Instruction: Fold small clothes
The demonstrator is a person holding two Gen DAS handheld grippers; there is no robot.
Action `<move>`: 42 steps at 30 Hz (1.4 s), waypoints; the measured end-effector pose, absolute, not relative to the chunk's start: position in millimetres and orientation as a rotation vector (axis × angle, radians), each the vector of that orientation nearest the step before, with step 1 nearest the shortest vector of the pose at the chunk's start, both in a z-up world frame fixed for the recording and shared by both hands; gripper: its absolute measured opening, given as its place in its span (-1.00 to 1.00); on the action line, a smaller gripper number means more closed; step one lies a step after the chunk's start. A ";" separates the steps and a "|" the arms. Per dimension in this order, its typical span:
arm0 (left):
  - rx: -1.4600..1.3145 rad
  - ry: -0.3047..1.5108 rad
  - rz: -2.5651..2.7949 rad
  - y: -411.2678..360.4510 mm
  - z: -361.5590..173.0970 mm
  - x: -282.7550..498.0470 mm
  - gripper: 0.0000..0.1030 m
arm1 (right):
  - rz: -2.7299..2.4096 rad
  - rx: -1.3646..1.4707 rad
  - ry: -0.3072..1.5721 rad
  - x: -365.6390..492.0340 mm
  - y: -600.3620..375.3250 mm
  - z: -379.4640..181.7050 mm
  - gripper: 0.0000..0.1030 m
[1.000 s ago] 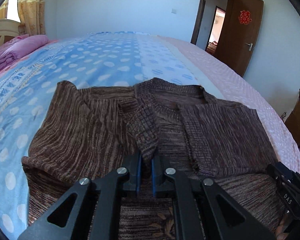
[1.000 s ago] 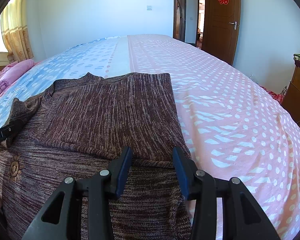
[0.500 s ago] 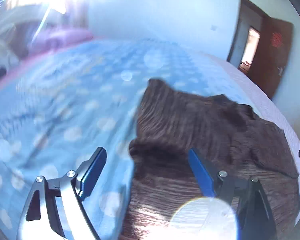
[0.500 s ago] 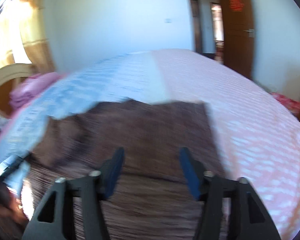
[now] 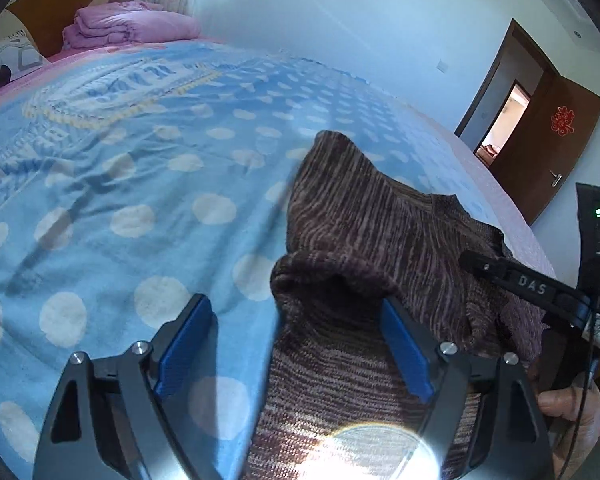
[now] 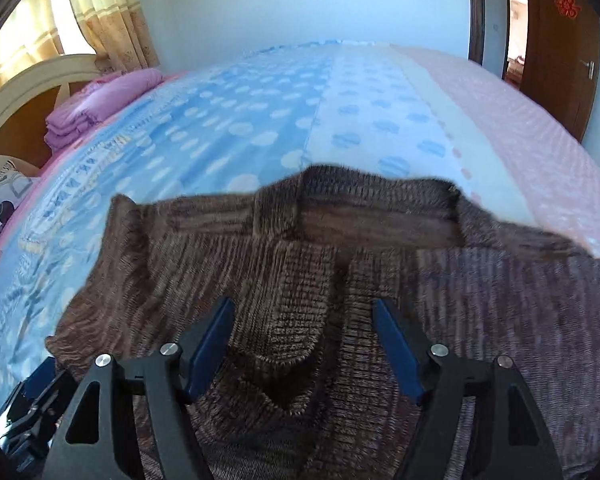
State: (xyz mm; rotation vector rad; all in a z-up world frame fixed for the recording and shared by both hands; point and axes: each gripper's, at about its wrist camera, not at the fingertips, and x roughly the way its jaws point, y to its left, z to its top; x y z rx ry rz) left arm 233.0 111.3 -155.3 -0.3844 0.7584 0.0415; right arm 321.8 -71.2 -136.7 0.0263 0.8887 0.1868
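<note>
A brown striped knit sweater (image 5: 364, 240) lies on the bed, both sleeves folded over its body. My left gripper (image 5: 296, 344) is open and empty, low over the sweater's left edge; one finger (image 5: 184, 344) is over the blue sheet, the other (image 5: 404, 356) over the knit. My right gripper (image 6: 304, 344) is open and empty over the middle of the sweater (image 6: 380, 280), with the folded sleeve cuff (image 6: 296, 344) between its fingers. The right gripper also shows in the left wrist view (image 5: 540, 292) at the right edge.
The bed has a blue dotted sheet (image 5: 120, 184) on the left and a pink one (image 6: 540, 140) on the right. Folded purple bedding (image 5: 132, 24) and a pillow (image 5: 4, 64) lie by the headboard. A brown door (image 5: 552, 152) stands open at the far right.
My left gripper has let go of the sleeve, opened wide and swung left to the sweater's left edge. My right gripper opened wider and moved left over the sweater's middle.
</note>
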 end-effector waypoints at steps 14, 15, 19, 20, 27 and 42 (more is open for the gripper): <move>-0.393 0.755 0.034 114.1 -156.3 235.6 0.75 | 0.207 -0.107 0.703 300.8 -67.1 -80.4 -0.85; -0.395 0.755 0.033 114.5 -156.5 235.3 0.75 | 0.200 -0.116 0.700 301.1 -69.4 -78.4 -0.85; -0.395 0.754 0.033 114.5 -156.4 235.0 0.75 | 0.189 -0.109 0.764 315.6 -85.6 -92.9 -0.75; -0.394 0.754 0.034 114.2 -156.2 235.3 0.75 | 0.186 -0.100 0.789 319.7 -89.7 -100.6 -0.66; -0.394 0.754 0.033 114.5 -156.5 235.1 0.75 | 0.085 0.123 0.776 291.9 -141.9 -99.5 -0.12; -0.386 0.761 0.023 113.9 -156.3 237.9 0.83 | 0.202 0.135 0.934 259.4 -113.5 -138.0 -0.12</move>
